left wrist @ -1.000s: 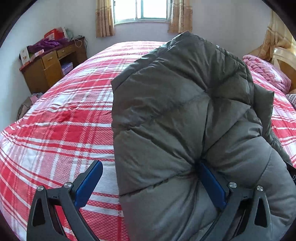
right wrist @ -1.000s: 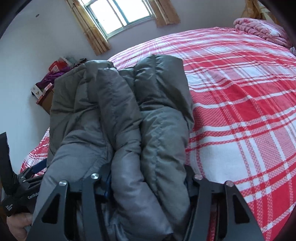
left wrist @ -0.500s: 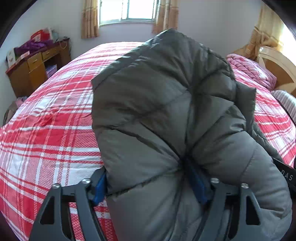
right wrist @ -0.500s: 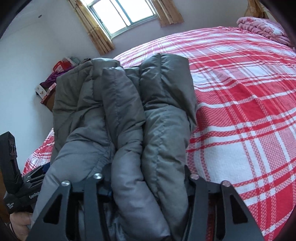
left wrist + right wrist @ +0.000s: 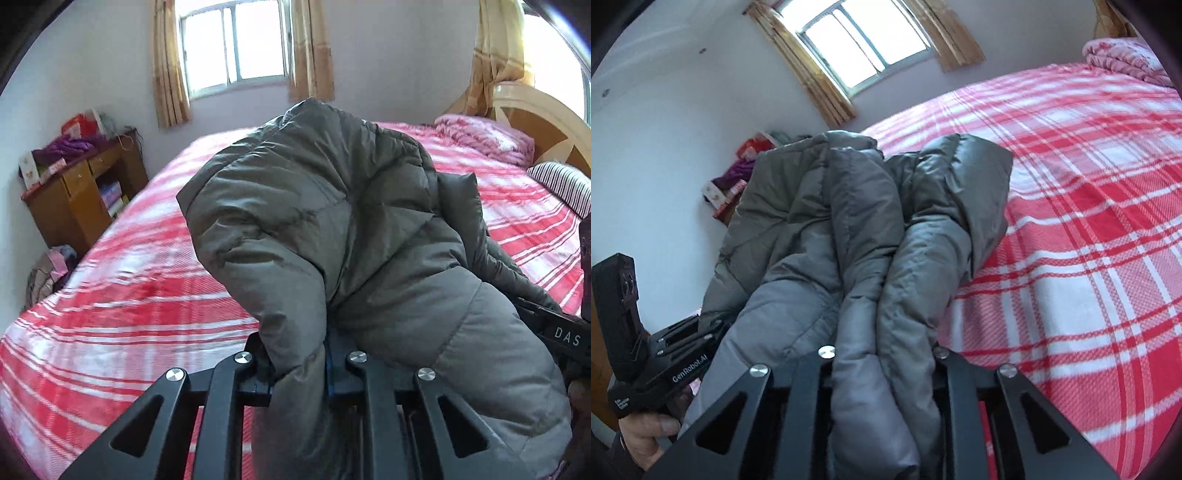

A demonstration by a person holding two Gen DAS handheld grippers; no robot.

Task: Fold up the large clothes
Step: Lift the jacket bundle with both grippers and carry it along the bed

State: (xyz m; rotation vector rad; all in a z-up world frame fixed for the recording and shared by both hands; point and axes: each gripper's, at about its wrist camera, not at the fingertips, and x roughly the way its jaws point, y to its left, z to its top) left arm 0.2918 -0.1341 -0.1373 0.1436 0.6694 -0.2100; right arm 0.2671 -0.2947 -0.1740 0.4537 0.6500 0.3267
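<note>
A grey quilted puffer jacket [image 5: 332,229] is bunched up and lifted above the bed with the red and white plaid cover [image 5: 129,280]. My left gripper [image 5: 299,365] has a thick fold of the jacket's near edge between its blue pads, and its jaws are closing on it. In the right wrist view the same jacket [image 5: 849,229] hangs in long folds, and my right gripper [image 5: 882,354] has its jaws closing on a bundle of those folds. The other handheld gripper [image 5: 676,354] shows at the left, held by a hand [image 5: 642,432].
A wooden desk [image 5: 74,199] with clutter stands against the left wall. A pink blanket [image 5: 484,140] and a striped pillow [image 5: 561,184] lie by the headboard [image 5: 535,122]. A curtained window [image 5: 236,44] is in the far wall.
Both grippers closed in on the jacket's folds. The left one rose and lifted the jacket off the cover, so more wall and window show; the right one shifted slightly with its bundle.
</note>
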